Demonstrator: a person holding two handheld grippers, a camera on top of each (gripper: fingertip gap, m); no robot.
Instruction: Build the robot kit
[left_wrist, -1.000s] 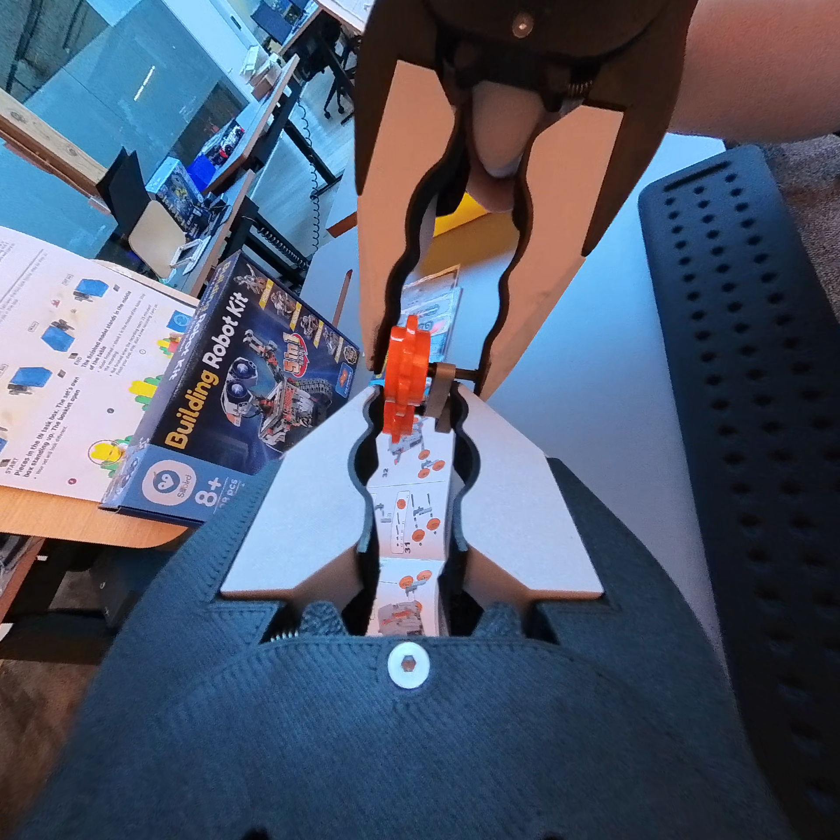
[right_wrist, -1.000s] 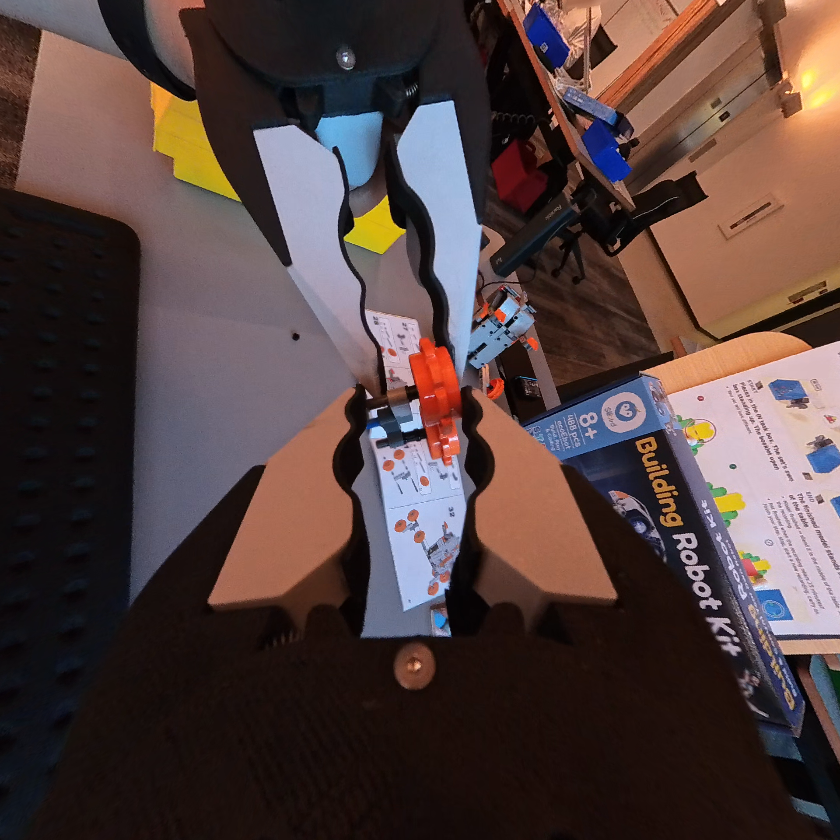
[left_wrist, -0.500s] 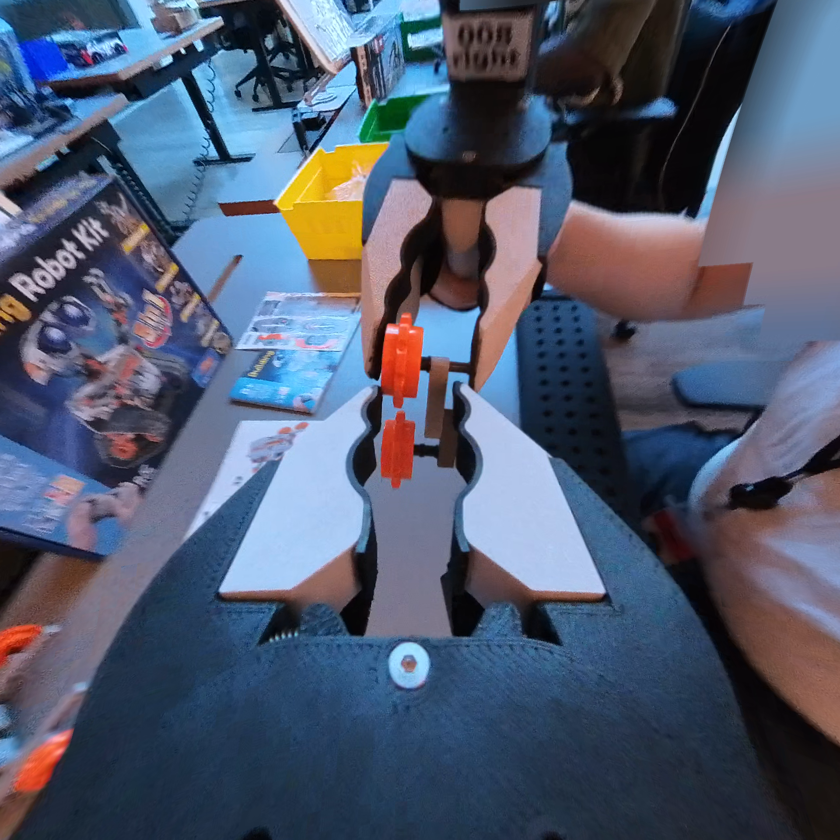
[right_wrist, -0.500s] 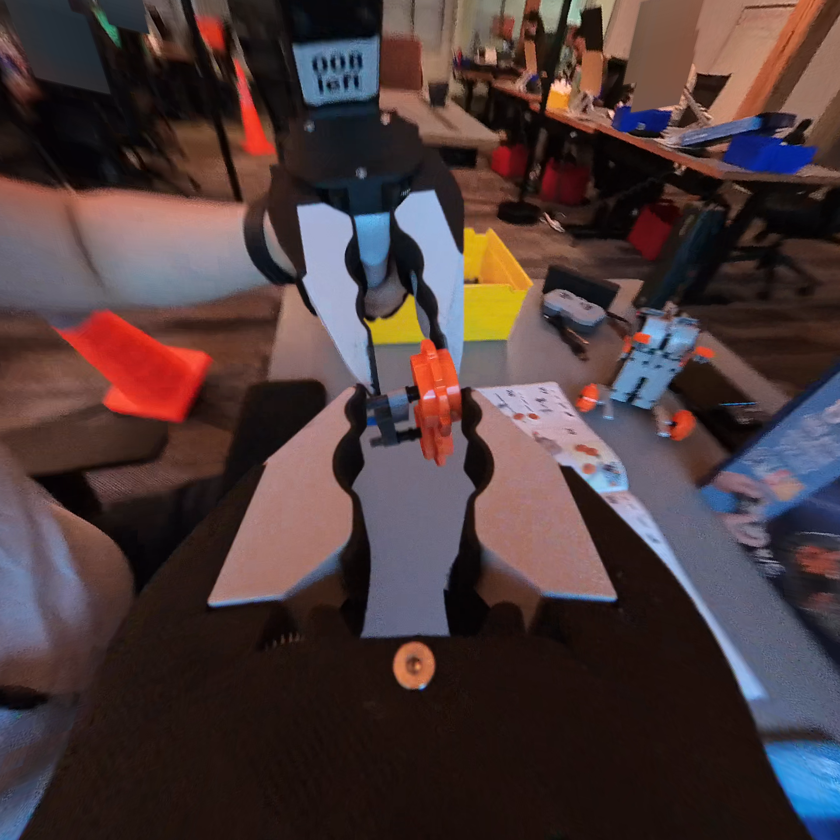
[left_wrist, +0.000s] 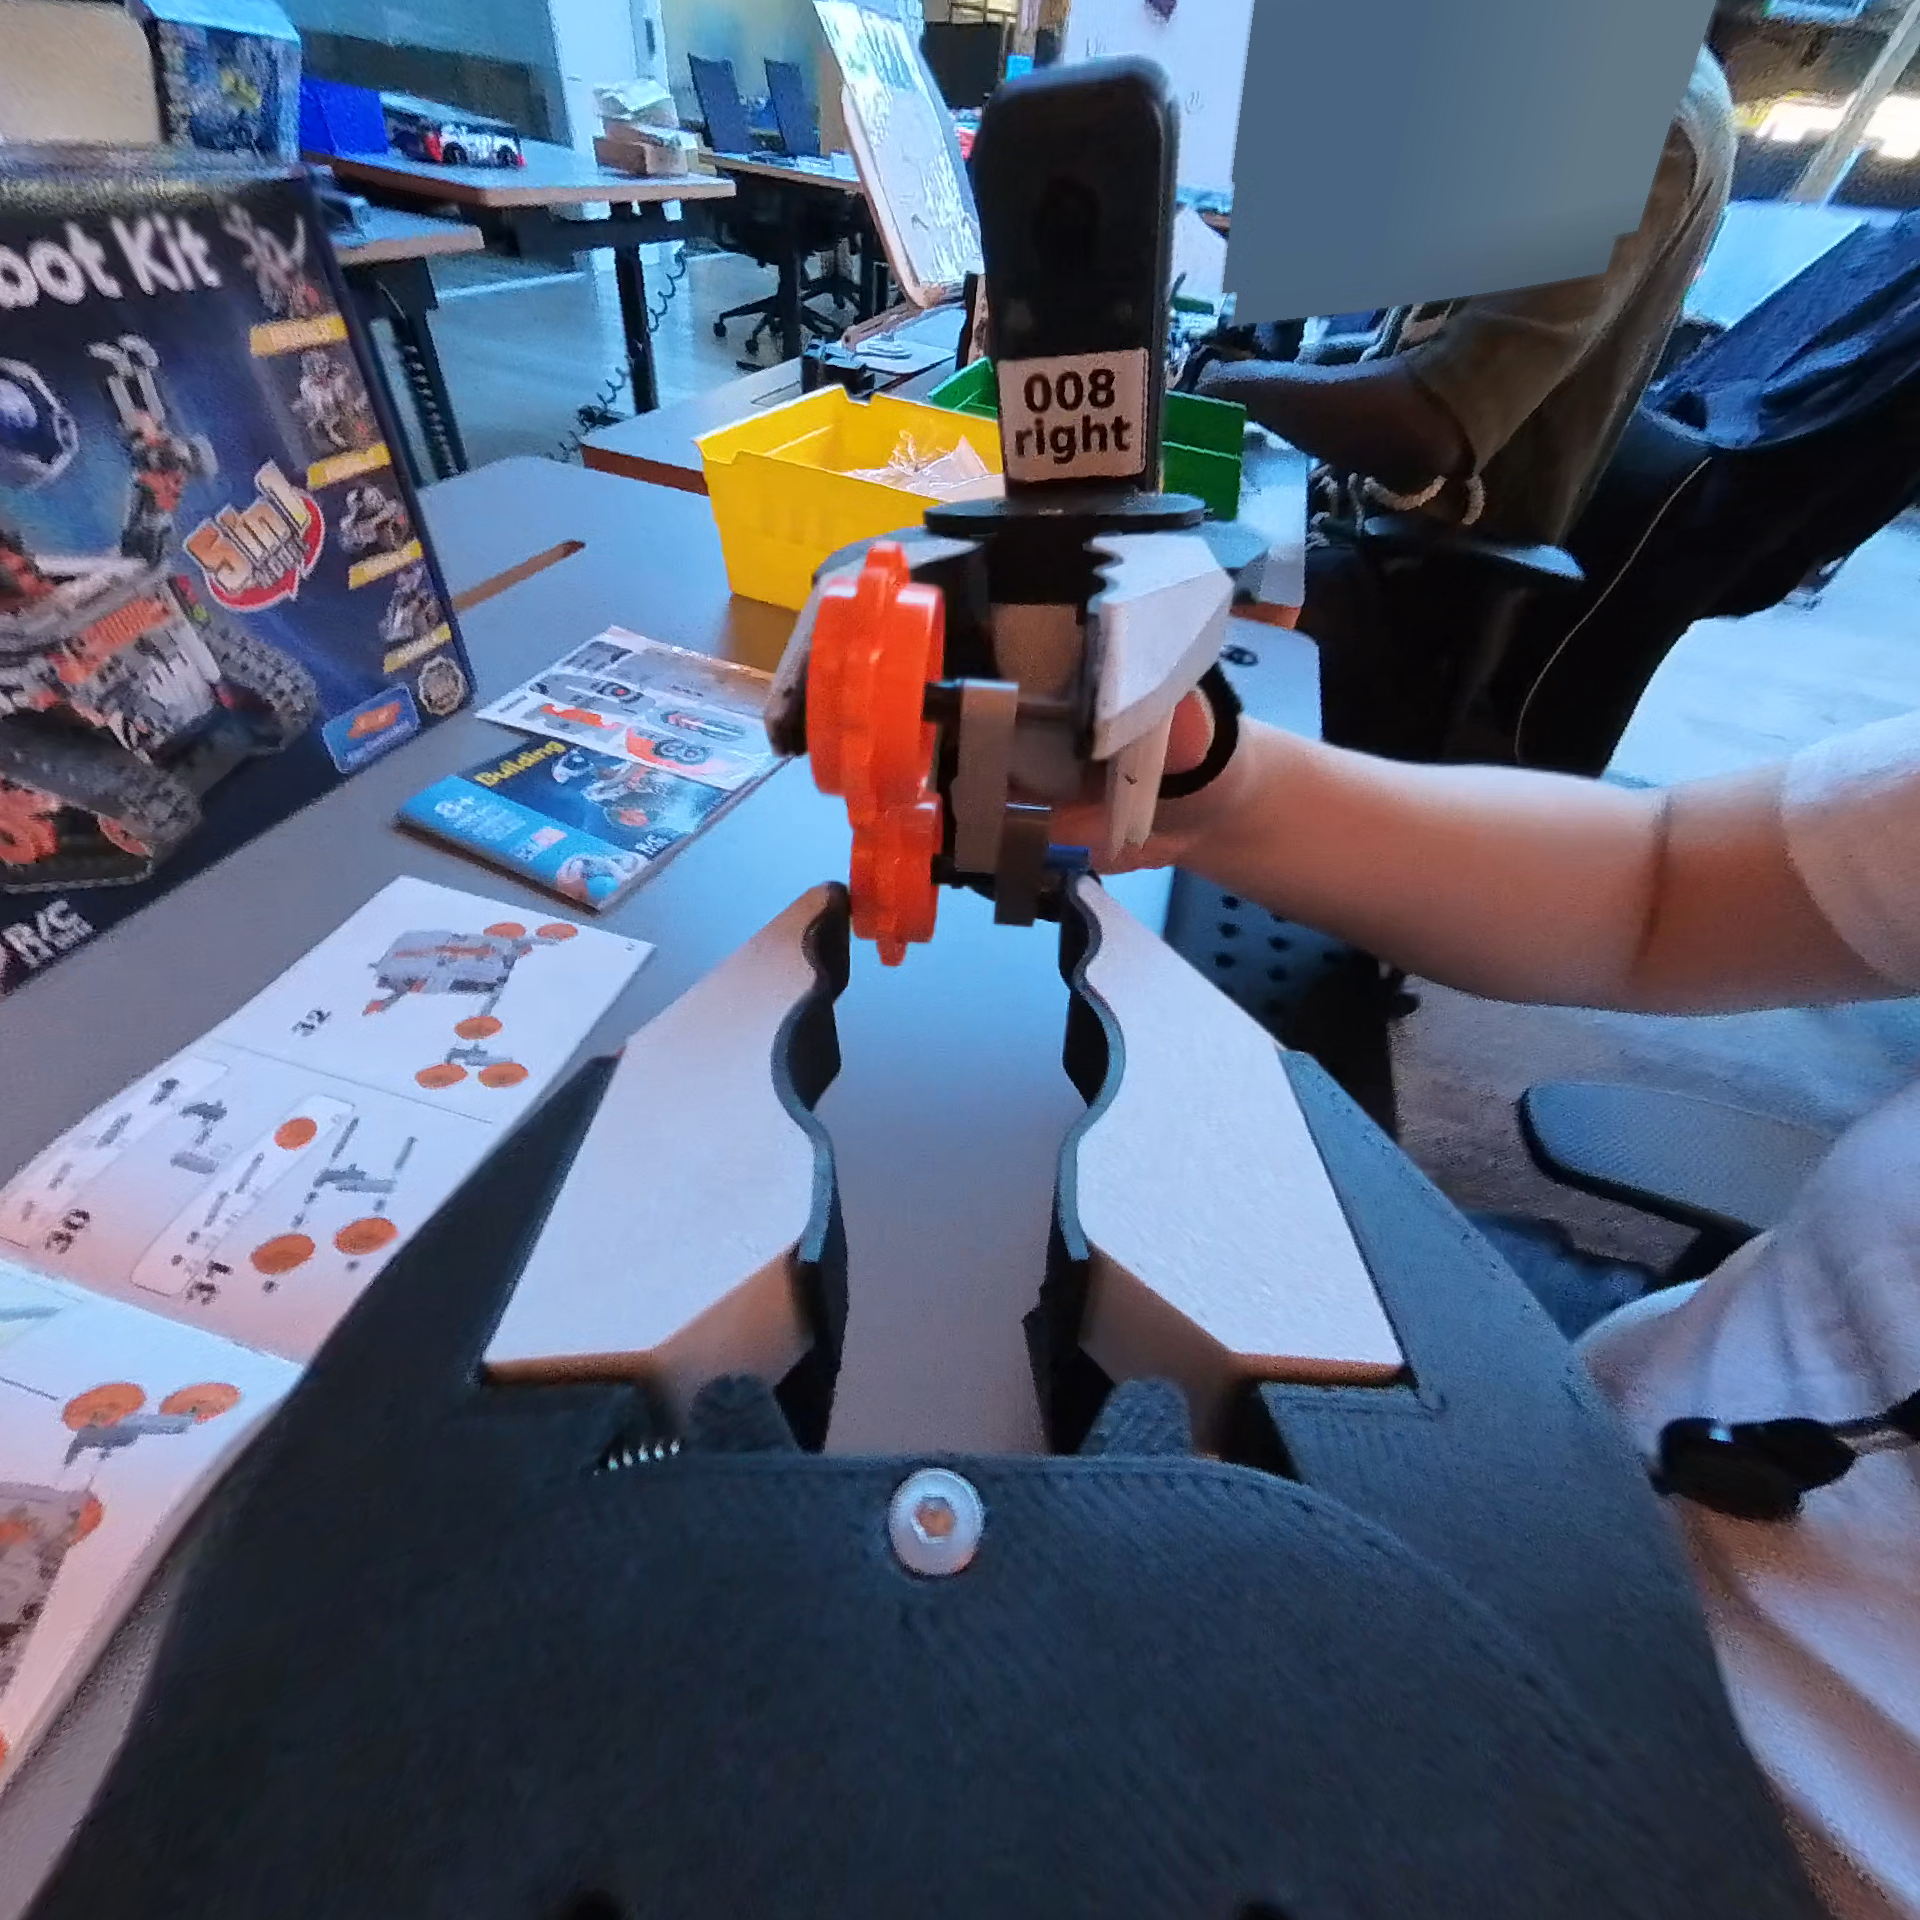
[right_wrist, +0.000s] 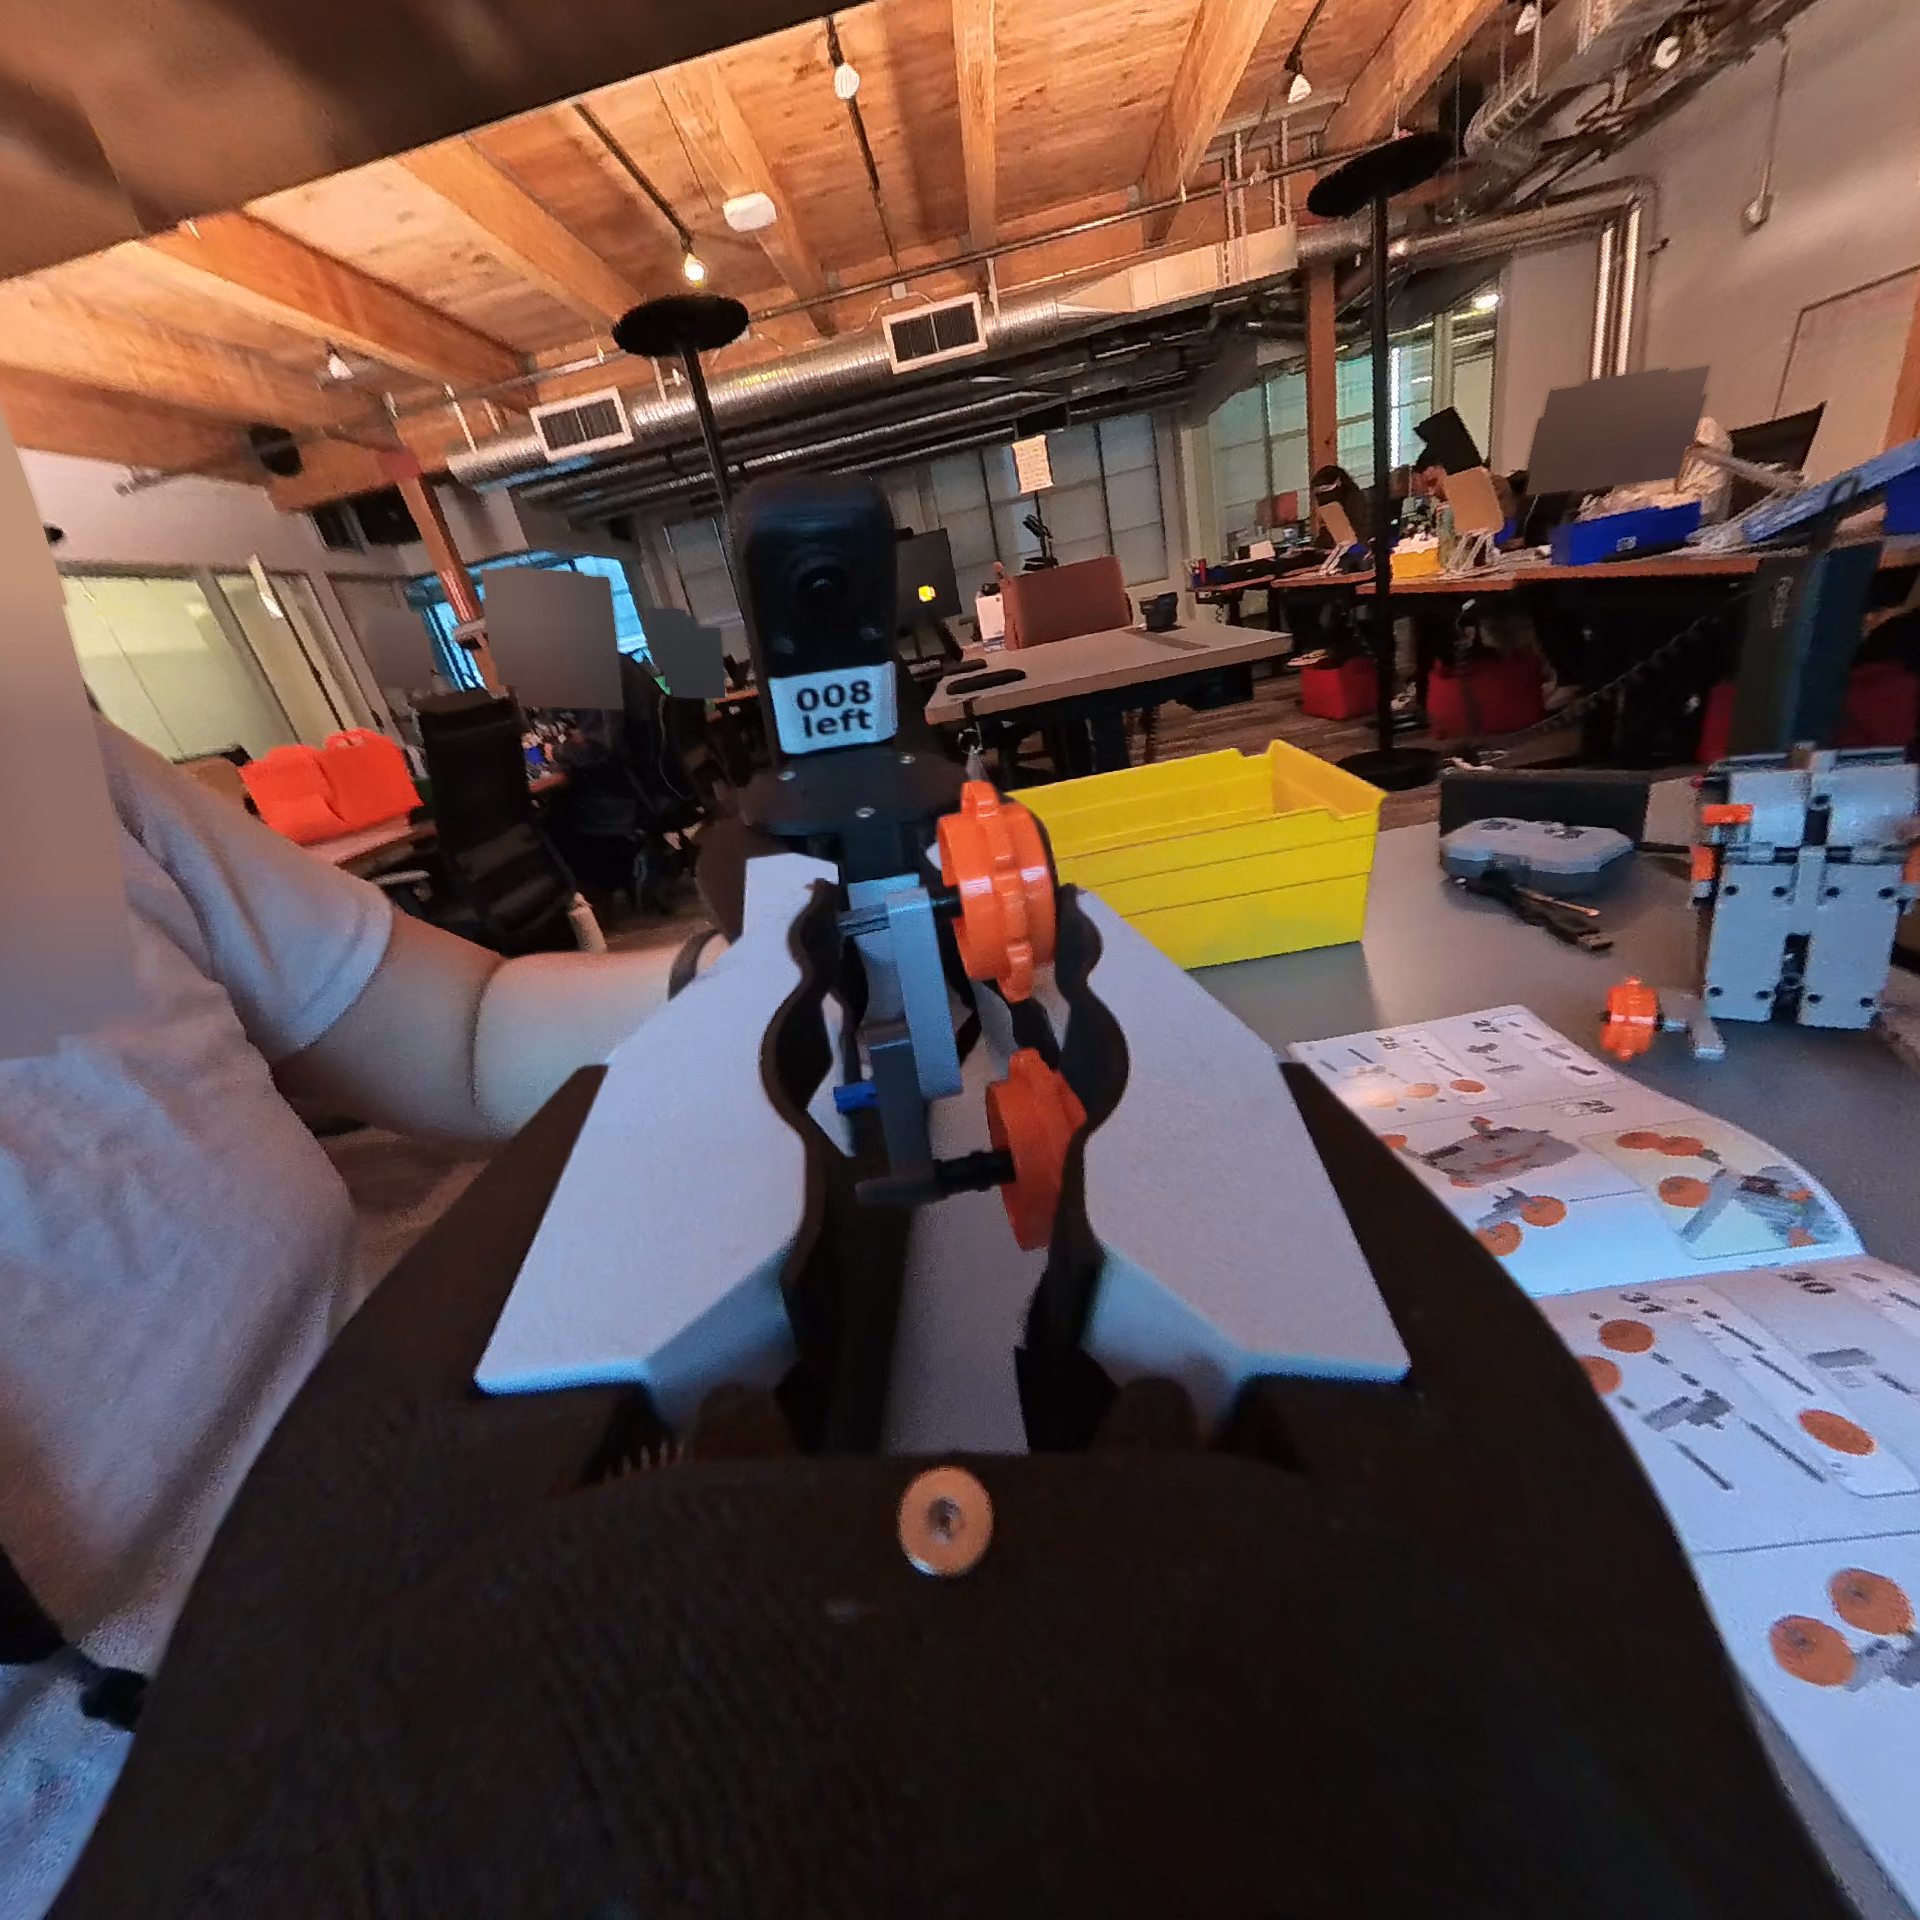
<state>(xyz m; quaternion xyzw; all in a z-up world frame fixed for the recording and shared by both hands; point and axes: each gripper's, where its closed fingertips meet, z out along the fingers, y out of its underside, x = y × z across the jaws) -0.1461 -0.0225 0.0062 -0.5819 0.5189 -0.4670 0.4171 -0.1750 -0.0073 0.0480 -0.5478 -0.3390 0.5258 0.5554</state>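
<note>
A small assembly, a grey beam (left_wrist: 985, 774) with two orange gears (left_wrist: 871, 696) on black axles, hangs in the air between both grippers. My left gripper (left_wrist: 951, 899) pinches its lower end at the very fingertips, with the lower gear against the left tip. My right gripper (right_wrist: 940, 899) is shut on the same assembly (right_wrist: 914, 1023), which sits deep between its fingers, one gear (right_wrist: 1029, 1143) nearest the camera. Each gripper faces the other, tip to tip. A person's hand and arm (left_wrist: 1455, 862) hold the right gripper.
On the grey table (left_wrist: 644, 540) lie instruction sheets (left_wrist: 312, 1091), a booklet (left_wrist: 592, 810), a yellow bin (right_wrist: 1205, 842) and the kit box (left_wrist: 208, 520). A grey block robot (right_wrist: 1808, 894), a loose gear piece (right_wrist: 1631, 1018) and a grey controller (right_wrist: 1527, 857) stand to the right. Left tips to right tips: about 4 cm. The loose gear piece (right_wrist: 1631, 1018) is about equally far from each gripper, around 35 cm.
Both grippers have tipped up from looking down at the table to nearly level, carrying the gear assembly with them. The assembly sits deeper in the right gripper now. Both grips look unchanged.
</note>
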